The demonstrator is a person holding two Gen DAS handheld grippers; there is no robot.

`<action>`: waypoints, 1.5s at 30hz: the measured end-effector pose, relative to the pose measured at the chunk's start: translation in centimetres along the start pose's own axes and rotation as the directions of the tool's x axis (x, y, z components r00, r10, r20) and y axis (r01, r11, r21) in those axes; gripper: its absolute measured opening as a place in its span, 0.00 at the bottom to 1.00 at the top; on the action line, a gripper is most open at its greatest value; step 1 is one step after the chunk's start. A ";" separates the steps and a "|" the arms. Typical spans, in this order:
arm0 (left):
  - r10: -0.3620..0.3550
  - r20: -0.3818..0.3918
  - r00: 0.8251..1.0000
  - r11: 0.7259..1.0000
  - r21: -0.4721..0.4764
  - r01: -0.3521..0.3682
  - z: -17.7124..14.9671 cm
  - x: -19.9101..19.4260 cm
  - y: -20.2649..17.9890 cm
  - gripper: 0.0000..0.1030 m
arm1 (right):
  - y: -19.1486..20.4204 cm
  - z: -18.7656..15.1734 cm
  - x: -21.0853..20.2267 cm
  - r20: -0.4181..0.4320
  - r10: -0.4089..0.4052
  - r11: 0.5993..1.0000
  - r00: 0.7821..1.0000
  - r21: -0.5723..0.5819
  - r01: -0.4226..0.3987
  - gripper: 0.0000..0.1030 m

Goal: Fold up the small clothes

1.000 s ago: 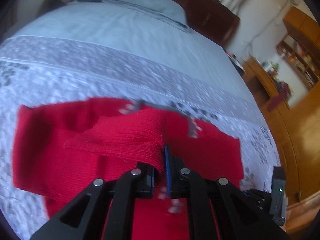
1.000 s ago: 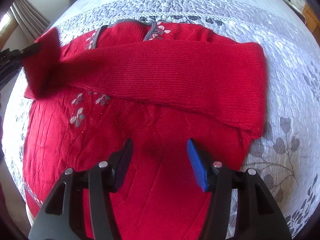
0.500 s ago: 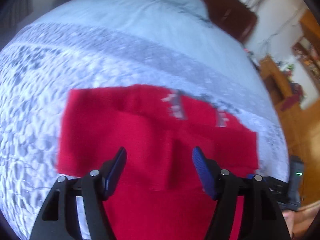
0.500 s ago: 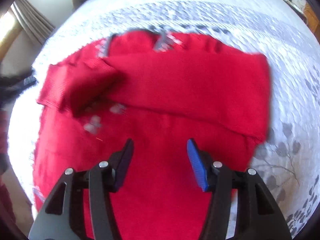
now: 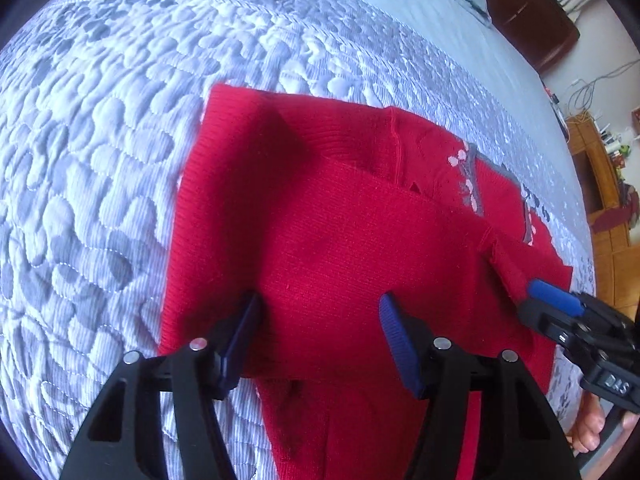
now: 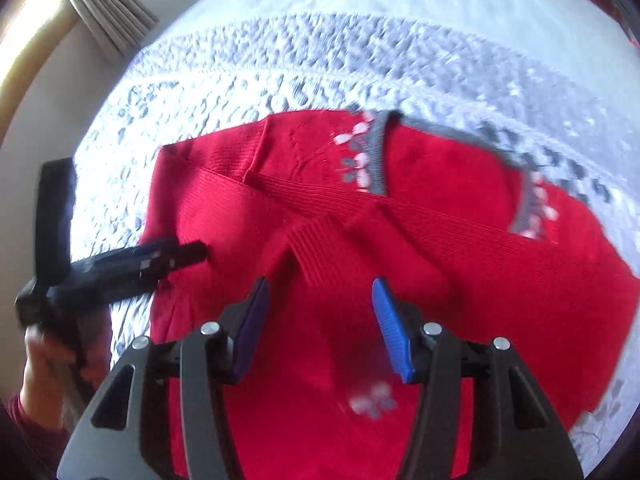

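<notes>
Hovering over the red knitted sweater [image 5: 340,240] on the grey quilted bedspread [image 5: 100,140], left gripper [image 5: 320,336] and right gripper [image 6: 318,328], jaws apart, narrowing, gripped nothing; folded sleeves lay at twelve o'clock.

Daylight floods both views. In the right wrist view a window [image 6: 24,52] beside the curtain [image 6: 108,16] blows out to white glare, washing the bed's quilt [image 6: 360,8] pale. That view is smeared by motion blur (the quilting melts into streaks); the left wrist view is sharper. Fisheye bending curves the edges into dark corners.
</notes>
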State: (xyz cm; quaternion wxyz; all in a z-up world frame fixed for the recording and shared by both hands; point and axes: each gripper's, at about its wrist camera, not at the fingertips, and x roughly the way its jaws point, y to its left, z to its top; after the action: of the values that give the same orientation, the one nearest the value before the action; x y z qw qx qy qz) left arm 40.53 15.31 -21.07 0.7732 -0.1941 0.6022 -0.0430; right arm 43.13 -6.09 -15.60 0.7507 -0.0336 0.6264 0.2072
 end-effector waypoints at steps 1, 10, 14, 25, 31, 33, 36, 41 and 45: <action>0.003 0.003 1.000 1.000 0.007 -0.003 -0.1 0.0 -0.1 0.60 | 0.0 0.1 0.8 -0.015 -0.029 1.000 0.999 -0.002 0.029 0.47; -0.031 0.013 0.999 0.999 -0.008 0.031 -0.2 0.2 0.5 0.60 | -5.7 -3.5 -2.6 0.060 -0.062 0.995 0.996 0.085 0.057 0.00; -0.005 0.020 1.000 1.000 0.004 0.005 -0.5 0.1 0.3 0.61 | -10.2 -7.7 -5.2 0.068 -0.066 0.987 0.995 0.148 0.056 0.05; -0.018 0.012 1.000 1.000 0.001 0.018 0.0 0.6 -0.5 0.67 | -0.2 -3.4 -3.0 0.037 0.007 0.996 0.999 -0.091 -0.004 0.42; -0.122 -0.003 0.992 0.991 -0.053 0.122 0.5 0.3 1.4 0.65 | 3.2 -1.2 1.6 0.028 -0.198 0.965 0.980 -0.170 0.200 0.63; -0.142 -0.004 0.990 0.988 -0.057 0.141 0.5 0.3 1.7 0.64 | 2.2 -1.3 3.0 -0.015 -0.243 0.956 0.970 -0.171 0.237 0.42; -0.155 -0.008 0.988 0.986 -0.066 0.154 0.6 0.3 2.2 0.62 | 0.3 -1.7 1.6 0.005 -0.152 0.984 0.988 -0.091 0.152 0.14; -0.148 -0.006 0.989 0.987 -0.058 0.147 0.4 0.3 2.2 0.62 | -4.6 -4.6 -4.8 0.147 -0.012 0.998 0.989 0.062 0.003 0.10; -0.123 -0.002 0.992 0.991 -0.058 0.123 0.3 0.4 1.9 0.62 | -9.9 -9.5 -8.0 0.161 0.017 0.987 0.987 0.157 -0.043 0.29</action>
State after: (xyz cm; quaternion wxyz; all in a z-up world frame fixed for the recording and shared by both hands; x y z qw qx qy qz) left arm 40.62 16.99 -22.07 0.7614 -0.2529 0.5923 -0.0737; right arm 36.81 -20.21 -12.09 0.7952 0.0530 0.5797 0.1695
